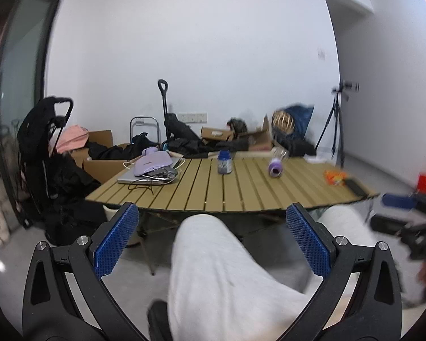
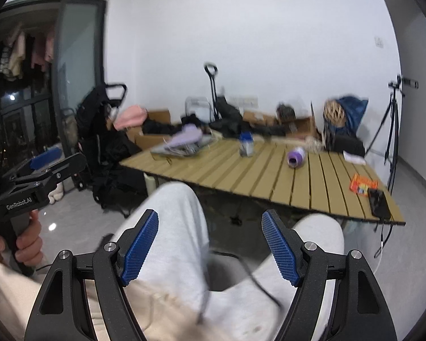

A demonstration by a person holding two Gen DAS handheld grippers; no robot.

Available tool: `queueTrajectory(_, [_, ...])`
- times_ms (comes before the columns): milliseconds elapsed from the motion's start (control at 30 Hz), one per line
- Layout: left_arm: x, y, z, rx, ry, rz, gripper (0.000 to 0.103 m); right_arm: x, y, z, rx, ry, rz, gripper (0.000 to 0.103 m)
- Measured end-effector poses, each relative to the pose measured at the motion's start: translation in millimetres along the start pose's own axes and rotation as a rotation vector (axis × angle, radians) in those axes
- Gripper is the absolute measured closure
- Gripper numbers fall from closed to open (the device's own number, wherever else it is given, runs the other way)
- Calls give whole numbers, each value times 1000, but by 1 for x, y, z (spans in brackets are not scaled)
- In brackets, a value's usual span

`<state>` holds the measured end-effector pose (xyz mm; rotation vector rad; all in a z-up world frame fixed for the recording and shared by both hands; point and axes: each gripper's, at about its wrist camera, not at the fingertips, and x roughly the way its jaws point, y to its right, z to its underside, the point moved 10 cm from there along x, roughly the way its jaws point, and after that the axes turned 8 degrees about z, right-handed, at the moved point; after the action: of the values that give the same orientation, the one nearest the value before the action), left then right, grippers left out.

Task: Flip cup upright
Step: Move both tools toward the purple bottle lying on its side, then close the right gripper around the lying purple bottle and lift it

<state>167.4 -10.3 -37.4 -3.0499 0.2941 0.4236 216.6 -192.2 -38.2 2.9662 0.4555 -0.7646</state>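
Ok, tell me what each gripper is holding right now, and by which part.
Nothing is held. The left gripper and right gripper are both open over the person's lap; the cup lies untouched on its side on the table.

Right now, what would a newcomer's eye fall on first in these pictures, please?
Probably the slatted table with a purple-lidded clear cup lying on its side near the middle, a blue-capped bottle standing left of it. In front, the open left gripper and right gripper hover over grey-trousered knees, short of the table.
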Motion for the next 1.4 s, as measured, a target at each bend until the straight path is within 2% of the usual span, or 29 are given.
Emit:
queueTrajectory(67, [29,-1,-5,42,-22,-4,0,24,15,-10,-7,-37,-3,23])
queueTrajectory(133, [65,-2,-13,42,-58,24,0,53,33,-25,-10,-65,1,23])
queueTrajectory(233, [119,-7,-28,47,-51,-6,0,88,56,-46,12,-79,33,23])
queueTrajectory(367, [179,-6,-47,33,-57,-3,0,136,83,-76,41,-95,66,23])
queueTrajectory(500, [237,-6,-61,-47,-125,94,0,184,108,-97,34,-120,134,23])
queueTrajectory(633, [307,9,-63,-49,-226,259,0,242,132,-111,59,-158,151,23])
queueTrajectory(733, [360,17,-62,-50,-295,333,0,287,156,-118,92,-190,177,23])
queueTrajectory(933, [453,38,-66,-6,-324,379,0,385,204,-131,148,-236,246,23])
queueTrajectory(1033, [488,45,-65,-1,-345,411,0,435,224,-132,199,-265,252,23])
queueTrajectory(1133, [522,45,-68,-8,-346,400,0,485,244,-128,216,-304,322,23])
queueTrajectory(1233, [546,47,-63,-34,-387,419,0,519,257,-119,218,-349,354,23])
queueTrajectory(1300, [556,53,-55,-18,-422,434,0,530,262,-116,219,-349,361,23])
queueTrajectory(1367, [566,56,-50,15,-427,420,0,531,263,-110,228,-346,338,32])
queueTrajectory(1400, [570,56,-48,24,-423,414,0,529,262,-110,227,-335,315,32])
